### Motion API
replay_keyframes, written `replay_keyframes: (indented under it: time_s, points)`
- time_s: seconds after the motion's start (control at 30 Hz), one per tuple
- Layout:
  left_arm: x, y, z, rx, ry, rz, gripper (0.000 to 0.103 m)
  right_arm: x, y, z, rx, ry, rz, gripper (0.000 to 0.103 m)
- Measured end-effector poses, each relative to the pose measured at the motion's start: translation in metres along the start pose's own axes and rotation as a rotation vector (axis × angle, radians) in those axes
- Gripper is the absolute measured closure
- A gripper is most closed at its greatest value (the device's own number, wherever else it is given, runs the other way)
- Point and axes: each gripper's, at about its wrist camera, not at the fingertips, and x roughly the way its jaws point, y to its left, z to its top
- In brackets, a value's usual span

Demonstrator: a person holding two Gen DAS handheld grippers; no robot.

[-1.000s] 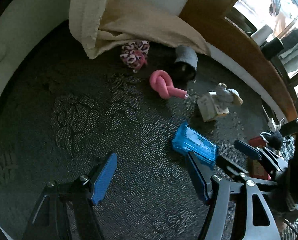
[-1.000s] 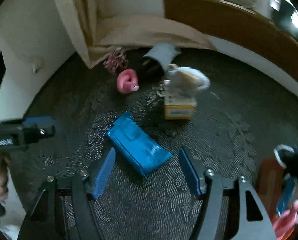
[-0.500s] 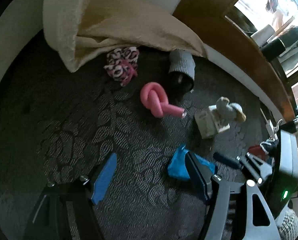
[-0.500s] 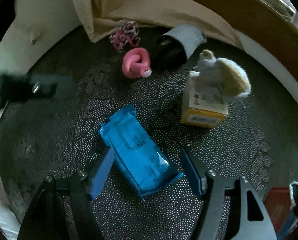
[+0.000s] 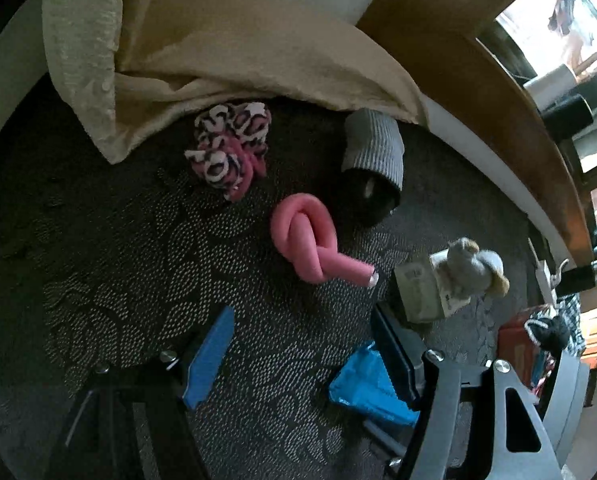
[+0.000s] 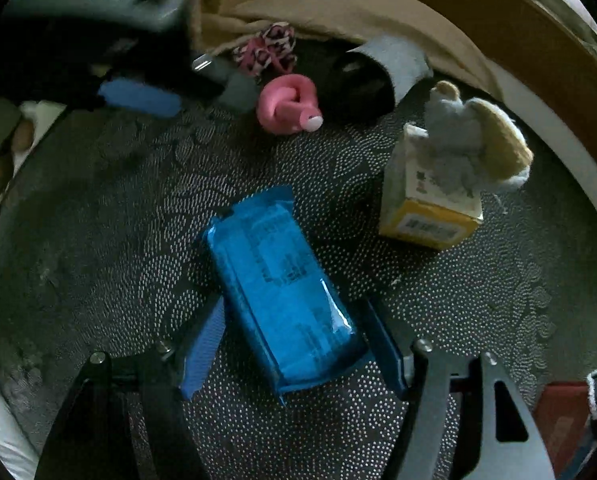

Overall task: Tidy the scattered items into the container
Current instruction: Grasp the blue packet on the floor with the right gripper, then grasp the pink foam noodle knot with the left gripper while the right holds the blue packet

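Observation:
A blue packet (image 6: 282,296) lies on the dark patterned carpet between the open fingers of my right gripper (image 6: 294,344); it shows partly in the left wrist view (image 5: 362,388). My left gripper (image 5: 302,340) is open and empty, short of a pink knotted foam tube (image 5: 306,236). Beyond it lie a pink leopard-print scrunchie (image 5: 230,148) and a grey-cuffed dark sock roll (image 5: 372,164). A small box (image 6: 426,200) stands with a grey plush toy (image 6: 474,148) on it. A red container (image 5: 518,344) with items in it stands at the right.
A beige curtain (image 5: 218,40) drapes onto the carpet at the back. A white skirting and wooden sill (image 5: 498,92) curve along the right. The left gripper shows blurred in the right wrist view (image 6: 138,98).
Both grippers have moved forward. The right gripper's open fingers now straddle the blue packet. The left gripper has come closer to the pink tube and scrunchie.

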Motion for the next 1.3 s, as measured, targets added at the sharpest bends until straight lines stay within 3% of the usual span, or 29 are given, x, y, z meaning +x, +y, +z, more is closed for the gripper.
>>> replay_keyframes:
  time_s: [0.17, 0.3, 0.6, 0.87, 0.93, 0.97, 1.0, 1.3]
  points:
    - [0.007, -0.003, 0.01, -0.012, -0.002, -0.003, 0.031, -0.003, -0.001, -0.005, 0.006, 0.011, -0.016, 0.05]
    - [0.014, -0.006, 0.018, 0.001, -0.007, 0.018, 0.031, -0.009, -0.005, -0.011, 0.039, 0.013, -0.019, 0.054]
    - [0.042, -0.012, 0.035, 0.043, 0.009, 0.057, 0.031, -0.021, -0.014, -0.023, 0.11, 0.018, -0.028, 0.054]
    - [0.056, -0.02, 0.039, 0.123, -0.005, 0.164, 0.031, -0.029, -0.022, -0.028, 0.148, 0.024, -0.065, 0.055]
    - [0.057, -0.023, 0.037, 0.148, -0.011, 0.188, 0.037, -0.032, -0.025, -0.029, 0.157, 0.023, -0.077, 0.055]
    - [0.057, -0.024, 0.036, 0.161, -0.014, 0.2, 0.047, -0.034, -0.026, -0.029, 0.163, 0.019, -0.083, 0.055]
    - [0.056, -0.022, 0.035, 0.157, -0.012, 0.194, 0.051, -0.037, -0.028, -0.03, 0.171, 0.014, -0.087, 0.055]
    - [0.029, -0.017, 0.013, 0.127, -0.026, 0.166, 0.051, -0.082, -0.048, -0.034, 0.261, -0.075, -0.083, 0.055]
